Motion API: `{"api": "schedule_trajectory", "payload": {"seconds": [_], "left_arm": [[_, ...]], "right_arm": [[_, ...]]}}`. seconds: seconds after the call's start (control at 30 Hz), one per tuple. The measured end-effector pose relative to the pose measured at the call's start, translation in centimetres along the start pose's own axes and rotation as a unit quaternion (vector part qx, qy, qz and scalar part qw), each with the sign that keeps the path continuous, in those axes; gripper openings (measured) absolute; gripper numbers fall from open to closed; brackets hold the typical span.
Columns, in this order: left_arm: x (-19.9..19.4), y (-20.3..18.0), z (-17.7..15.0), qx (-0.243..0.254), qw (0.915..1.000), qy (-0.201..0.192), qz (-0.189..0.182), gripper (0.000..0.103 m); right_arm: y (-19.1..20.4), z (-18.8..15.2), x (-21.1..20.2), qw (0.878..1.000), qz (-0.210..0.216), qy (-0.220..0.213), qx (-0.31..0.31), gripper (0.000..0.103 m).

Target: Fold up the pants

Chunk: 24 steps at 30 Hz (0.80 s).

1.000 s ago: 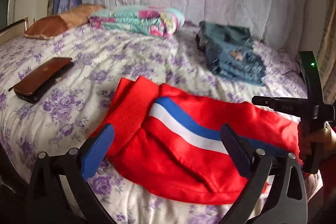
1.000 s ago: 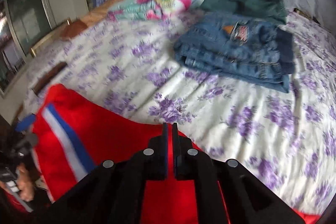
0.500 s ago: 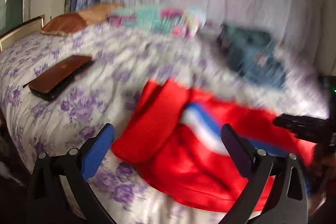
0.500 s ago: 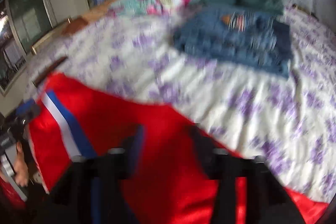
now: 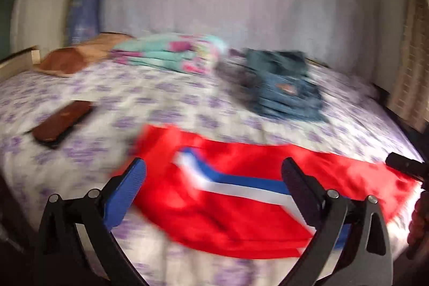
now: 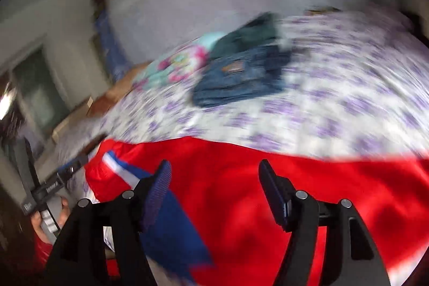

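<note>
Where it pinched cloth a second ago, right gripper [image 6: 214, 186] now gapes, red pants [image 5: 228, 205] released; left gripper [image 5: 213, 186] likewise apart; fold laid.

one red pants [image 5: 241, 205], two grippers [image 5: 211, 178] [image 6: 214, 178]

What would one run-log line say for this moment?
left gripper: open | right gripper: open | red pants: flat on bed, unheld
</note>
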<state>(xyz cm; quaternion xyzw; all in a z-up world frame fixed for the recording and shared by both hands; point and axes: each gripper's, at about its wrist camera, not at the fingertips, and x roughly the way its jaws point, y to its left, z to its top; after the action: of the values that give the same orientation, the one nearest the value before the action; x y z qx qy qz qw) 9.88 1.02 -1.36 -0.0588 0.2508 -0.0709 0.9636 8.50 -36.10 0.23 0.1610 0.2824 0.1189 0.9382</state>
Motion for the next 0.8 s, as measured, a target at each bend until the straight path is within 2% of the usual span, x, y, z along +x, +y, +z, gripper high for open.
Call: {"api": "schedule_trajectory", "payload": {"seconds": [0.03, 0.1, 0.2, 0.23, 0.3, 0.43, 0.5, 0.6, 0.63, 0.67, 0.73, 0.8], "left_arm": [[0.8, -1.4, -0.3, 0.015, 0.9996, 0.014, -0.021, 0.098], [2.5, -3.2, -1.2, 0.034, 0.9982, 0.036, -0.033, 0.098], [6.4, -5.5, -3.7, 0.066, 0.9922, 0.103, -0.026, 0.098], [7.6, -6.1, -4.8, 0.077, 0.9911, 0.108, -0.006, 0.099], [6.4, -6.9, -5.5, 0.089, 0.9932, 0.073, 0.015, 0.098], [5.4, -5.5, -4.9, 0.064, 0.9941, 0.086, -0.014, 0.098], [4.6, -4.3, -4.5, 0.051, 0.995, 0.084, -0.018, 0.098], [2.3, -2.4, -4.1, 0.032, 0.9976, 0.061, -0.004, 0.098], [1.8, -1.4, -3.8, 0.026, 0.9982, 0.055, 0.003, 0.098], [1.7, -0.7, -3.5, 0.022, 0.9984, 0.051, 0.007, 0.098], [0.9, 0.7, -3.3, 0.01, 0.9987, 0.049, 0.008, 0.098], [0.3, 2.0, -3.2, -0.005, 0.9988, 0.048, 0.005, 0.098]], "right_arm": [[-1.3, -0.2, -1.1, 1.0, -0.012, -0.008, 0.021, 0.068], [-5.0, -1.2, -4.8, 0.995, -0.05, -0.024, 0.083, 0.068], [-10.1, -3.1, -9.9, 0.979, -0.091, -0.04, 0.179, 0.068], [-11.7, -3.8, -11.3, 0.972, -0.1, -0.046, 0.208, 0.07], [-13.8, -4.9, -12.2, 0.962, -0.107, -0.044, 0.247, 0.073], [-17.6, -6.7, -10.4, 0.94, -0.071, -0.03, 0.333, 0.074], [-18.2, -6.3, -9.6, 0.939, -0.069, -0.05, 0.333, 0.074], [-18.9, -5.7, -8.7, 0.938, -0.069, -0.069, 0.332, 0.073], [-19.0, -5.6, -8.4, 0.939, -0.076, -0.074, 0.328, 0.066], [-19.1, -5.5, -8.3, 0.94, -0.09, -0.078, 0.32, 0.052], [-19.5, -5.8, -8.1, 0.94, -0.107, -0.085, 0.311, 0.031], [-19.8, -6.2, -8.4, 0.939, -0.108, -0.1, 0.31, 0.026]]}}
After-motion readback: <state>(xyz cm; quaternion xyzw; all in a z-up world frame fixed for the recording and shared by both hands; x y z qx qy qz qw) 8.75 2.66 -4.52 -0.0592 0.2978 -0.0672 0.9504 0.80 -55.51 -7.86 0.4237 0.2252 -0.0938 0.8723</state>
